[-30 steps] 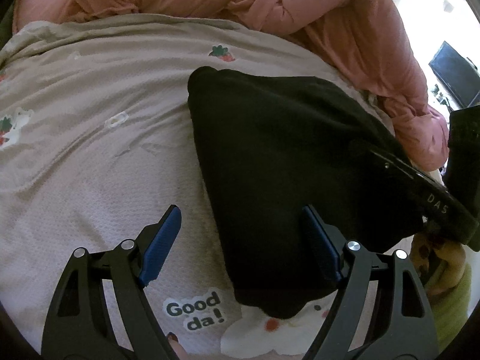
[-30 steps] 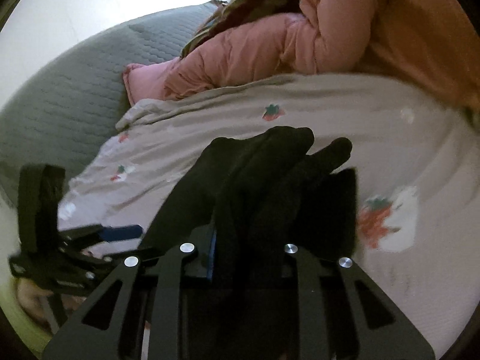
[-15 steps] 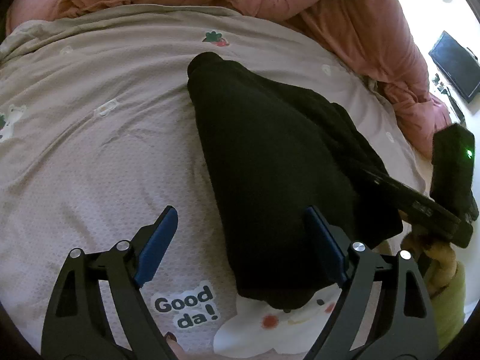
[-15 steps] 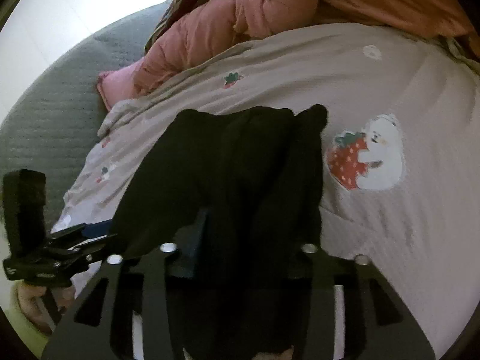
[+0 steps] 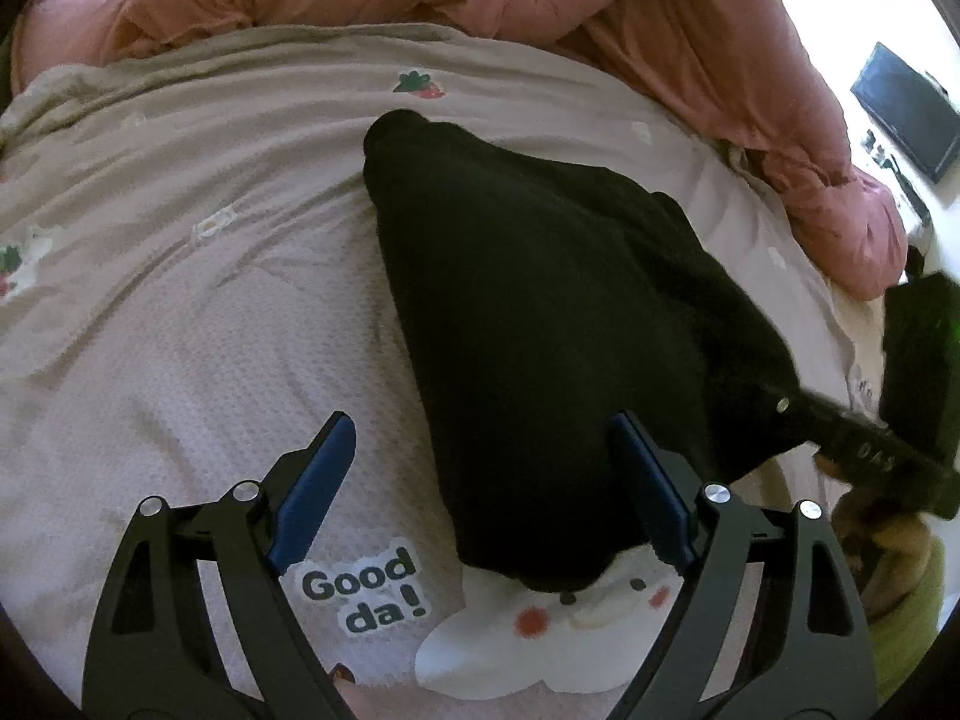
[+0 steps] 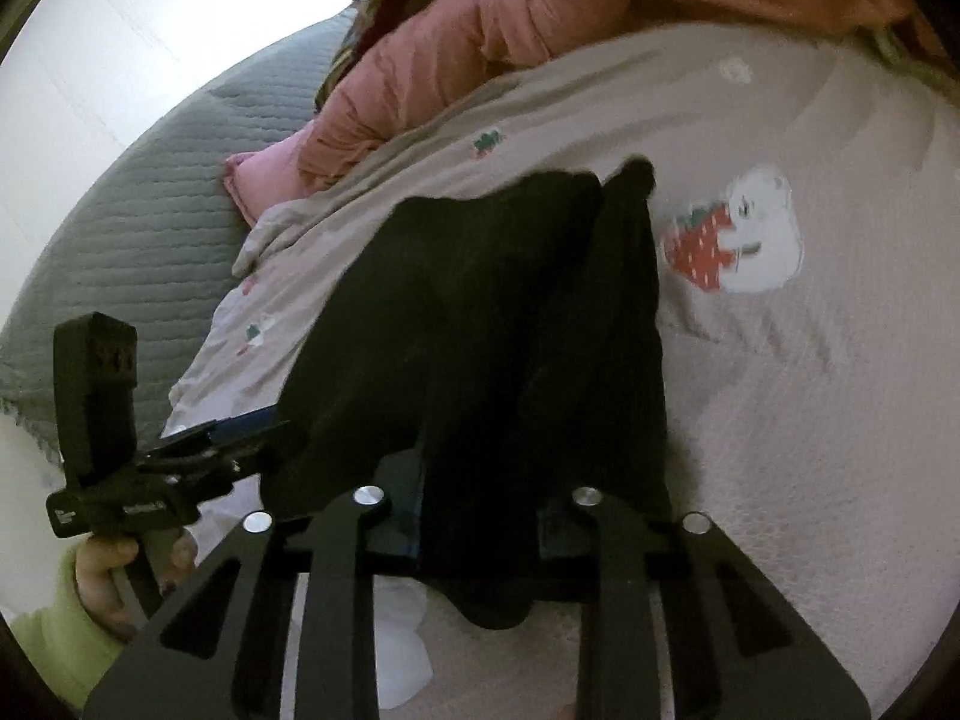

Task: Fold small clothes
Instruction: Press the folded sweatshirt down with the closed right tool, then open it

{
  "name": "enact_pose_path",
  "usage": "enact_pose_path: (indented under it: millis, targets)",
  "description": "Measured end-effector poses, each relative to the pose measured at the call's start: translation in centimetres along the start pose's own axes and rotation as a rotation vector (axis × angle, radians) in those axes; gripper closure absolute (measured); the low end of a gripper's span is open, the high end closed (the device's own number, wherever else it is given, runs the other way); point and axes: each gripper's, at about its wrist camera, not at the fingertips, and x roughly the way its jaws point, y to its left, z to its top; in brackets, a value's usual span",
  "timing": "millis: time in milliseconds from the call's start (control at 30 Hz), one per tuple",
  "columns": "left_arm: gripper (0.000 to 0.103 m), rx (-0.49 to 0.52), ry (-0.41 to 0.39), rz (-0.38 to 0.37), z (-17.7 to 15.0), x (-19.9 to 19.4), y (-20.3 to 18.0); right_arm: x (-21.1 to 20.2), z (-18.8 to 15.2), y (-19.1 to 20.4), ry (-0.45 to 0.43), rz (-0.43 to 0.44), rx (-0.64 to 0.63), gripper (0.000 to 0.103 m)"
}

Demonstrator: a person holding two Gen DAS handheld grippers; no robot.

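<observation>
Black garment on the printed bedspread, long axis from lower centre to upper centre of the left wrist view, narrow end farthest. Near hem bunched and dark in the right wrist view, hiding the right tongs' pads; just closing, now pinching that hem. Left tongs spread, as before, pressing nothing.

The right gripper, its jaws having just been closing, pinches the black garment, which lies on the strawberry-print blanket; the left gripper sits at the garment's left edge.
</observation>
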Motion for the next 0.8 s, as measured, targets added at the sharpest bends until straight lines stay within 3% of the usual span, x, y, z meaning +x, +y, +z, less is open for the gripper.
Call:
enact_pose_path:
  millis: [100, 200, 267, 500, 800]
  targets:
    - [0.024, 0.015, 0.011, 0.0, -0.5, 0.2, -0.2, 0.7, -0.6, -0.4, 0.021, -0.052, -0.003, 0.08]
    - [0.024, 0.022, 0.028, -0.003, -1.1, 0.7, -0.4, 1.2, -1.3, -1.7, 0.013, -0.066, 0.05, 0.071]
    - [0.024, 0.026, 0.031, 0.001, -1.4, 0.9, -0.4, 0.8, -1.6, -1.7, 0.003, -0.118, 0.049, 0.055]
    - [0.024, 0.016, 0.034, -0.003, -1.5, 0.9, -0.3, 0.6, -2.2, -0.5, -0.008, -0.204, -0.004, 0.051]
    - [0.023, -0.001, 0.029, -0.007, -1.8, 0.6, 0.1, 0.5, -2.3, 0.2, -0.017, -0.255, -0.004, 0.038]
